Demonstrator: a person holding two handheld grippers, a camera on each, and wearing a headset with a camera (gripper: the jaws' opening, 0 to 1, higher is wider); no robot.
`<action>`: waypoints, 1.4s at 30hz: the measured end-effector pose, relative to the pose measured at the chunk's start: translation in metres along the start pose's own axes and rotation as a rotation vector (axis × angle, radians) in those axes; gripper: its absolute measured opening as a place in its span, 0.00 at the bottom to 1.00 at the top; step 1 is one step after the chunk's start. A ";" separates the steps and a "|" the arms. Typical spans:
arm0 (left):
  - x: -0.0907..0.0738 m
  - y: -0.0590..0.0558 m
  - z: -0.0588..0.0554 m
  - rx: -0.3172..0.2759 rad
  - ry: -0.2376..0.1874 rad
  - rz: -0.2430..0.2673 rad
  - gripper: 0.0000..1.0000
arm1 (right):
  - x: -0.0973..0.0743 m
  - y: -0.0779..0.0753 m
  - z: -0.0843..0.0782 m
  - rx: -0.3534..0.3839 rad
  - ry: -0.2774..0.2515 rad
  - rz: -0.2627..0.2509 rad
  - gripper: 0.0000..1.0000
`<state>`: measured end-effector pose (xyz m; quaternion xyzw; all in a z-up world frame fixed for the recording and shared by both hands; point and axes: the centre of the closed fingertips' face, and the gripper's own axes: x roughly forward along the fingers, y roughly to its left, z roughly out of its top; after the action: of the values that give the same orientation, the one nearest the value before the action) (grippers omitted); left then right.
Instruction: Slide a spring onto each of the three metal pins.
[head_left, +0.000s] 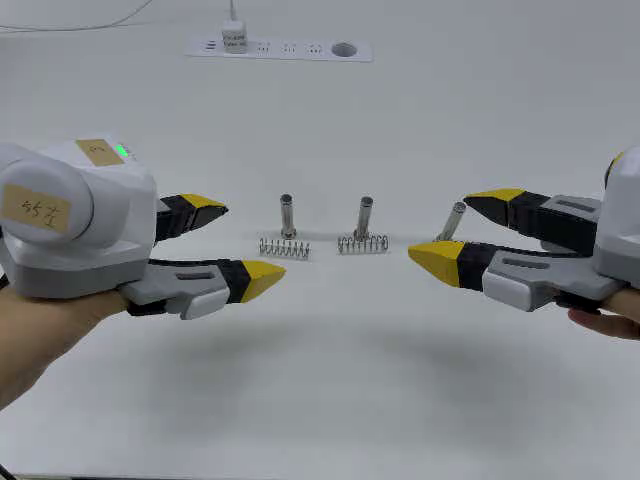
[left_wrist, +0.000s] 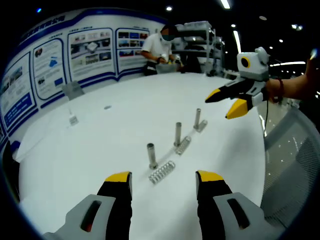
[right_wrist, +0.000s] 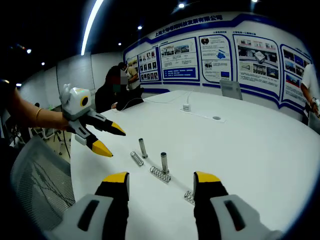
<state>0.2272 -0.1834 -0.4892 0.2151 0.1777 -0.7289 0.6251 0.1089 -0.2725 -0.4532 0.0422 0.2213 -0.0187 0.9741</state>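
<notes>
Three metal pins stand upright in a row on the white table: left pin (head_left: 287, 215), middle pin (head_left: 364, 217), right pin (head_left: 455, 220). A spring (head_left: 284, 247) lies flat in front of the left pin and another spring (head_left: 362, 243) in front of the middle pin. A third spring (left_wrist: 202, 125) lies beside the far pin (left_wrist: 197, 118). My left gripper (head_left: 240, 245) hovers left of the row, open and holding nothing. On the other side of the row, my right gripper (head_left: 443, 226) is open and empty, its lower tip close to the right pin.
A white power strip (head_left: 278, 46) with a plugged-in charger (head_left: 233, 38) lies at the far side of the table (head_left: 320, 380). People stand at the table's far end (left_wrist: 160, 47). A mesh chair (right_wrist: 40, 185) sits off the table edge.
</notes>
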 end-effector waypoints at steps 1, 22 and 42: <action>0.003 0.002 -0.003 0.009 0.010 -0.007 0.51 | 0.000 0.002 0.000 0.001 -0.001 0.007 0.54; 0.042 0.012 -0.021 0.075 0.055 -0.142 0.35 | -0.007 0.022 -0.015 0.025 0.033 0.083 0.71; 0.047 0.005 -0.028 0.237 0.104 -0.210 0.13 | -0.005 0.014 -0.020 0.033 0.050 0.041 0.68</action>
<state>0.2291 -0.2089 -0.5376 0.3053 0.1441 -0.7939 0.5057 0.0966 -0.2570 -0.4676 0.0633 0.2441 -0.0014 0.9677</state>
